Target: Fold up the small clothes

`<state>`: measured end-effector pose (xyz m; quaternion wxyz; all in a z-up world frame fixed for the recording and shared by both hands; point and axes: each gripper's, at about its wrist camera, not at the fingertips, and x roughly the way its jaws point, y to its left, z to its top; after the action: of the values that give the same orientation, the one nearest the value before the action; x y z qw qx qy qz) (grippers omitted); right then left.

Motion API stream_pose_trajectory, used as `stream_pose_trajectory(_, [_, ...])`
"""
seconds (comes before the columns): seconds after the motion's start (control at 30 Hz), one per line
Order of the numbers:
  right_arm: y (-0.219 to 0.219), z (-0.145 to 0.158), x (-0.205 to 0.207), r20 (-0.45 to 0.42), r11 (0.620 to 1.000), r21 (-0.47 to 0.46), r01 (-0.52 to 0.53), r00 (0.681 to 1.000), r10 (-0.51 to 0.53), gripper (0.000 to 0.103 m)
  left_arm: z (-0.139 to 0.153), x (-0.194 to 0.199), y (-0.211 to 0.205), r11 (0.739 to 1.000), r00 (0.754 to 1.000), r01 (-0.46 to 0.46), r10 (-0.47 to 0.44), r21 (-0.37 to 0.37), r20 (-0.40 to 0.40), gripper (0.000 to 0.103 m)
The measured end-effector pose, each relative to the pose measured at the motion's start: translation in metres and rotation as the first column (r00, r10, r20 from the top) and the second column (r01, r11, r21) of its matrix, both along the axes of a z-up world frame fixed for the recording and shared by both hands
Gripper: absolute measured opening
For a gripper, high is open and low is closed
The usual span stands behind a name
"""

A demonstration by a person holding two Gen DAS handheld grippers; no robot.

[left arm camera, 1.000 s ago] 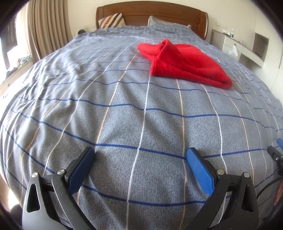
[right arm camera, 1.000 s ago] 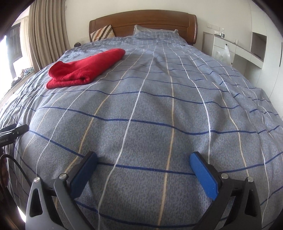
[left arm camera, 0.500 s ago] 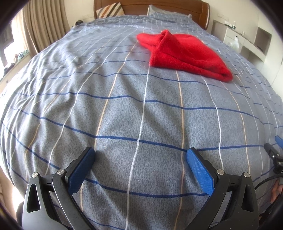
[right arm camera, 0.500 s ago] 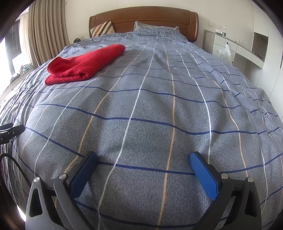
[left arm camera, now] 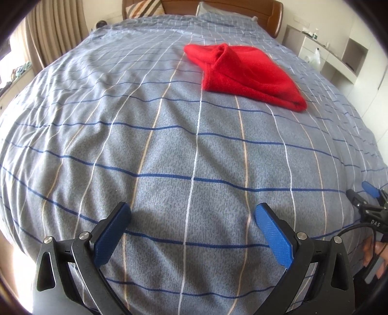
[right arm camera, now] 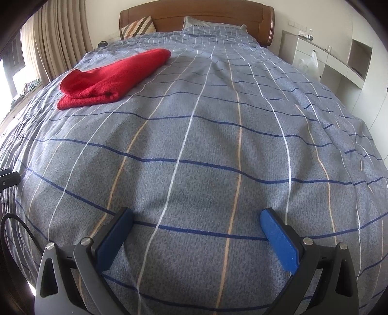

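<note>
A red fleece garment (left arm camera: 245, 72) lies loosely bunched on the grey checked bedspread (left arm camera: 169, 145), toward the far right in the left wrist view. In the right wrist view the same red garment (right arm camera: 111, 77) lies at the far left of the bedspread (right arm camera: 218, 145). My left gripper (left arm camera: 191, 220) hovers open over bare bedspread near the foot of the bed, well short of the garment. My right gripper (right arm camera: 196, 227) is open too, with nothing between its blue pads. The right gripper's tip (left arm camera: 368, 191) shows at the right edge of the left wrist view.
A wooden headboard (right arm camera: 196, 14) with a striped pillow (right arm camera: 138, 26) stands at the far end. Beige curtains (right arm camera: 51, 46) hang on the left. White shelving (right arm camera: 339, 60) lines the right wall. A person's hand (left arm camera: 373, 254) shows at the lower right edge.
Both grippers have moved forward over the bed and tilted down a little, so the red garment looms larger and nearer. Both stay open.
</note>
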<state>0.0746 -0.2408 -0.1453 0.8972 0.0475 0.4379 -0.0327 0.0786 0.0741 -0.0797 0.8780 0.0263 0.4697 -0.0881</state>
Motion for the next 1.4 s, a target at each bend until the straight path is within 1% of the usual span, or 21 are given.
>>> stream_pose_trajectory(0.33, [0.0014,0.0001,0.0022,-0.019,1.0,-0.006,-0.007,1.0,0.007,0.103,0.0003,-0.001,-0.0007,1.0,1.0,-0.006,0.006,-0.001,-0.003,0.103])
stream_pose_trajectory(1.4, [0.0013,-0.0004,0.0036,-0.032,1.0,-0.006,-0.01,0.999,0.01,0.103,0.0009,-0.0037,-0.0014,1.0,1.0,-0.006,0.006,0.003,-0.013,0.103])
